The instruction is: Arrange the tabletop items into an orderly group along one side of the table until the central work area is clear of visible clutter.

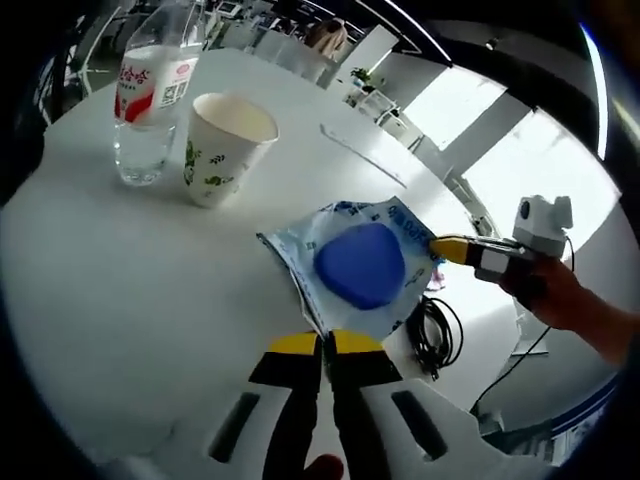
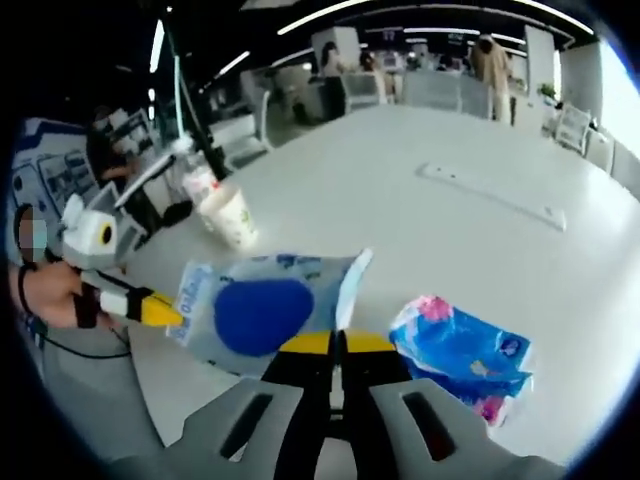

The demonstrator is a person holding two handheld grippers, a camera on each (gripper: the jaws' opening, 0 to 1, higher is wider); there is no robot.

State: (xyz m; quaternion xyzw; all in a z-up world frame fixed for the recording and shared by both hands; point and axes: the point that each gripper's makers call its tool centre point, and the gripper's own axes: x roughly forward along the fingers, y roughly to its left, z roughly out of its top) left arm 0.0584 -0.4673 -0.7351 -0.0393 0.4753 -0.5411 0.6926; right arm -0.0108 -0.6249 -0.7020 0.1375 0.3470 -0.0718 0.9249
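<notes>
- Left gripper (image 1: 325, 343) and right gripper (image 2: 337, 342) each pinch an opposite edge of the blue-padded clear packet (image 1: 362, 262), held above the white table (image 1: 120, 290).
- Paper cup (image 1: 225, 146) stands just beside the water bottle (image 1: 150, 95).
- Blue tissue pack (image 2: 463, 357) lies on the table.

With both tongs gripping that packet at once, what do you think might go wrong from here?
1. Both tongs, left and right, pinch opposite edges of the clear plastic packet holding a blue pad; pulling apart could tear it.
2. The open white paper cup with green print and the clear plastic water bottle stand close together; a swing could topple them.
3. The blue and pink tissue pack lies beside the right tongs and could get knocked.
</notes>
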